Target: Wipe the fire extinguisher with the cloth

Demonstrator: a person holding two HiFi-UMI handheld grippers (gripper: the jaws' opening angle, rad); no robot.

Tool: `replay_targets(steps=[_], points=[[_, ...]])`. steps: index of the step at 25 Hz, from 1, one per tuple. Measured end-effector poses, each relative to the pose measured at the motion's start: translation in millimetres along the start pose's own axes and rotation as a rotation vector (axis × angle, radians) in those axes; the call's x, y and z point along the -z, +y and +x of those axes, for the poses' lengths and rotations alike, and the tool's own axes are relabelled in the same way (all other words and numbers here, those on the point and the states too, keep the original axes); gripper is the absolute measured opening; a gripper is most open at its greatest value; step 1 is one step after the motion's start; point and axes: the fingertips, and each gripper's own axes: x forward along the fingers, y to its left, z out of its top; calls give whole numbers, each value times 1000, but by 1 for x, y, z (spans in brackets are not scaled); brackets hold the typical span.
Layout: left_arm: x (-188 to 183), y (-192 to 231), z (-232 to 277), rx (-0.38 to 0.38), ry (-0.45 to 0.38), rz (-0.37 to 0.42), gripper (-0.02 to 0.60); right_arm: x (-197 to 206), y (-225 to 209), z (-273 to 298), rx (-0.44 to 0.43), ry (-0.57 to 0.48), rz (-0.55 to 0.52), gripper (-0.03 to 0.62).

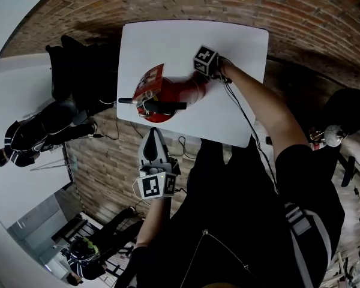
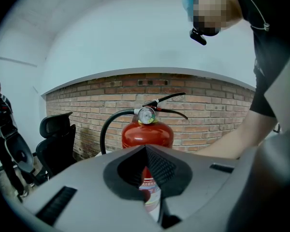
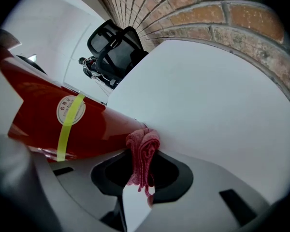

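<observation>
Your right gripper is the nearer one. Its jaws pinch a bunched pink-red terry cloth, and the cloth is pressed on the side wall of the red steel fire extinguisher, low on the body. The extinguisher stands upright on the white rectangular table, long axis vertical, so I'd judge strokes should run up and down the cylinder. Your left gripper hangs near the table's edge, apart from the extinguisher, aimed at it, jaws pressed together on nothing.

The fire extinguisher is red with a yellow-green band. The cloth is pinkish red, the table white, and the brick wall reddish brown.
</observation>
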Motion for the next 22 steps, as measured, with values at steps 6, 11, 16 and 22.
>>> replay_targets(steps=[6, 11, 16, 22], points=[[-6, -5, -3, 9, -17, 4, 11, -14, 19, -16, -53, -52, -32, 109], [-9, -7, -3, 11, -30, 3, 11, -18, 31, -29, -83, -61, -25, 109], [-14, -13, -4, 18, -6, -9, 11, -20, 43, -44, -102, -76, -1, 109], [-21, -18, -5, 51, -44, 10, 10, -21, 56, -58, -117, -82, 9, 109]])
